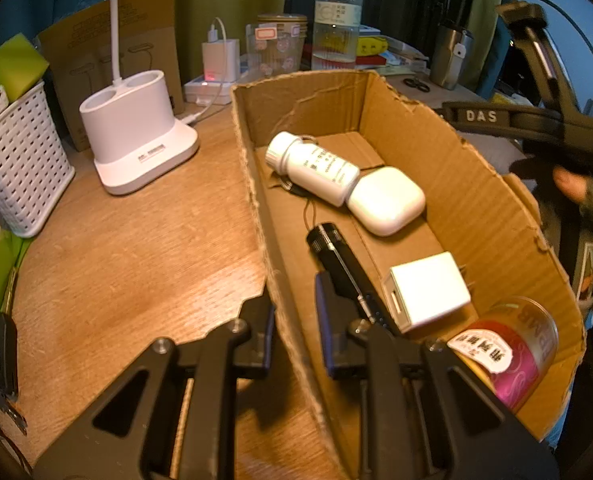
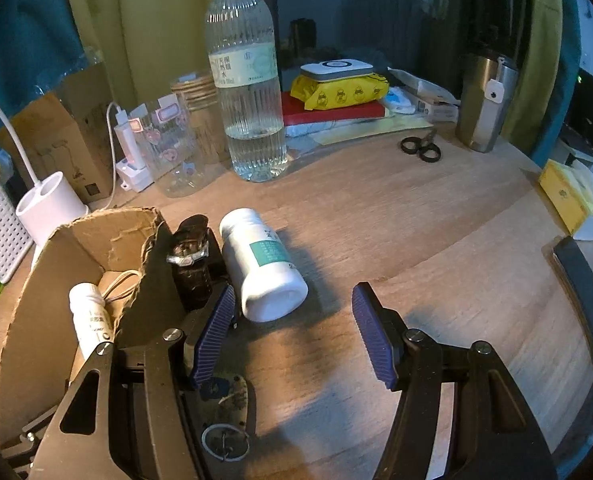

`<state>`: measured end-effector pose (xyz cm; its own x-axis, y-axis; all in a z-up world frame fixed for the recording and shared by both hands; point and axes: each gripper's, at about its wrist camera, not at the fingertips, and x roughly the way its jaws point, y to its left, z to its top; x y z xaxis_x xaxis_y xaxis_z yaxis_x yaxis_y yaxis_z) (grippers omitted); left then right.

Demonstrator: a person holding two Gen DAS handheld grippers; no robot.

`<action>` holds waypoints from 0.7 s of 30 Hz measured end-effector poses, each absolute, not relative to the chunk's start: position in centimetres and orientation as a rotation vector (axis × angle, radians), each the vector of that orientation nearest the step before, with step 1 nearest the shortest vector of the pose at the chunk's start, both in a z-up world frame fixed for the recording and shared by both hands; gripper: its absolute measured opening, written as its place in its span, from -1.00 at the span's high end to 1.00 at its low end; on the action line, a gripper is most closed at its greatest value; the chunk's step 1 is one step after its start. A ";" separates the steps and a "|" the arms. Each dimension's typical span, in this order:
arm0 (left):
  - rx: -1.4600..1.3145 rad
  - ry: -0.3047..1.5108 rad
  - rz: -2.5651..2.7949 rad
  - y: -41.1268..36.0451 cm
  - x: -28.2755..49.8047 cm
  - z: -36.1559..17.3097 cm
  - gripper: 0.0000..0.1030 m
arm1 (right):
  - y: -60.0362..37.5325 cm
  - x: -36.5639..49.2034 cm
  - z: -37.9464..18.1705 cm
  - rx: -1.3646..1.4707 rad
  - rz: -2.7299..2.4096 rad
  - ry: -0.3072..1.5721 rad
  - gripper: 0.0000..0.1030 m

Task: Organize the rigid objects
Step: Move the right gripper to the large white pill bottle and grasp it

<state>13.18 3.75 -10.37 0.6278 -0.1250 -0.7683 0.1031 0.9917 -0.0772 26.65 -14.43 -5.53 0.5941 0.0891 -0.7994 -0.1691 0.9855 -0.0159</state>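
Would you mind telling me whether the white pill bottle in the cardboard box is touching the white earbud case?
Touching. The left wrist view shows the pill bottle's base pressed against the earbud case, no gap.

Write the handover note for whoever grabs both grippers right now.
Left gripper: straddles the cardboard box wall; whether it pinches it is unclear.
Right gripper: open, empty, over the desk by the white pill bottle.
In the box: small white bottle, earbud case, black flashlight, white charger cube, candle jar.
Left: the pill bottle lying on the desk and a dark object beside the box.
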 end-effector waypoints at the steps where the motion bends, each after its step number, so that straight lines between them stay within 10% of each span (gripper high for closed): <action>1: -0.027 0.882 -0.131 3.7 13.2 -10.4 0.63 | -14.4 26.8 -5.6 -0.096 0.151 0.926 -0.26; 21: -0.027 0.883 -0.130 3.8 13.2 -10.4 0.63 | -14.1 30.9 -7.7 -0.103 0.210 0.993 -0.26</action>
<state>13.20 3.79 -10.36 0.6277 -0.1245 -0.7684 0.1025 0.9918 -0.0769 30.87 -14.09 -7.67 0.5281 0.1288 -0.8394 -0.2223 0.9749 0.0098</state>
